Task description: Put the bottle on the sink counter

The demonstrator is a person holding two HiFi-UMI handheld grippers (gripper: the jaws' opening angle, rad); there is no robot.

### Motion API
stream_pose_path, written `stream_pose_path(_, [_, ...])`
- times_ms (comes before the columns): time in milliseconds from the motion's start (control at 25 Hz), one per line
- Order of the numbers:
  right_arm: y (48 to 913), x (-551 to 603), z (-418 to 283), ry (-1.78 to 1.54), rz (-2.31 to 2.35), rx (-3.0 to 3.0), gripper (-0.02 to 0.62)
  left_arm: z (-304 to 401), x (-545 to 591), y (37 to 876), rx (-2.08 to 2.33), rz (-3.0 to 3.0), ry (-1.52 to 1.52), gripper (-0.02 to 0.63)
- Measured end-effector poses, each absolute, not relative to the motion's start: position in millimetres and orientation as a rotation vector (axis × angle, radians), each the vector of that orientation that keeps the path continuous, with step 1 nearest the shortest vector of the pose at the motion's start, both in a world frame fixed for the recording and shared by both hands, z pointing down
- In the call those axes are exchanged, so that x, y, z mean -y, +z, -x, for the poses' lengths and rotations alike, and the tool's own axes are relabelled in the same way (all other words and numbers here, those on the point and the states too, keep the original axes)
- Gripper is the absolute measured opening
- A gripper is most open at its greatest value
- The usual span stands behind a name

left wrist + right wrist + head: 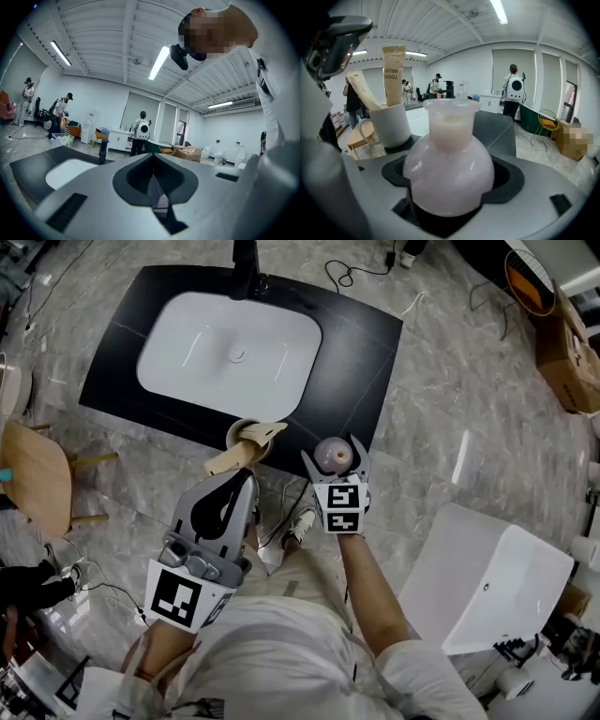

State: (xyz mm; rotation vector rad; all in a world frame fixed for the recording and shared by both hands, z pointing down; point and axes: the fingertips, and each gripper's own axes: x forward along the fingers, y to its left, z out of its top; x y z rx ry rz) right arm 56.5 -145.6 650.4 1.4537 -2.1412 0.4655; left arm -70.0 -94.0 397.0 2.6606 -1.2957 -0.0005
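Jaws, right: clamped on the round belly of a pale pink bottle [447,161], one jaw on each side; the right gripper [335,459] holds it upright.
Jaws, left: together with nothing between them; the left gripper [153,185] is raised beside the right one, its tip pointing toward the mug.
Bottle's place: in the jaws at the near edge of the sink counter [361,357], just right of the mug; whether its base touches the counter cannot be told.
Mug [388,125]: white, standing on the counter's near edge, handle toward the person.
In the mug: a tan carton printed TOOTH BRUSH [393,75] and a second tan pack leaning left.
Counter: black, with a white oval basin [230,352] set into it.
Faucet [246,266]: black, at the far rim of the basin.
Floor: pale marble, with cables lying on it.
Left side: a wooden chair [37,479].
Right side: a white sanitary fixture [487,587] on the floor, and cardboard boxes [567,357] further off.
Far: a person with a white backpack [513,89], back turned.
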Motion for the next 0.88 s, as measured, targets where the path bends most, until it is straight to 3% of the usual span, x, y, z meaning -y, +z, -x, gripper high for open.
stream_pose_path(880, [671, 149, -54, 0.649, -1.358, 2.007, 0.416, 86, 92, 389, 1.291, -2.639, -0.085, 0.014])
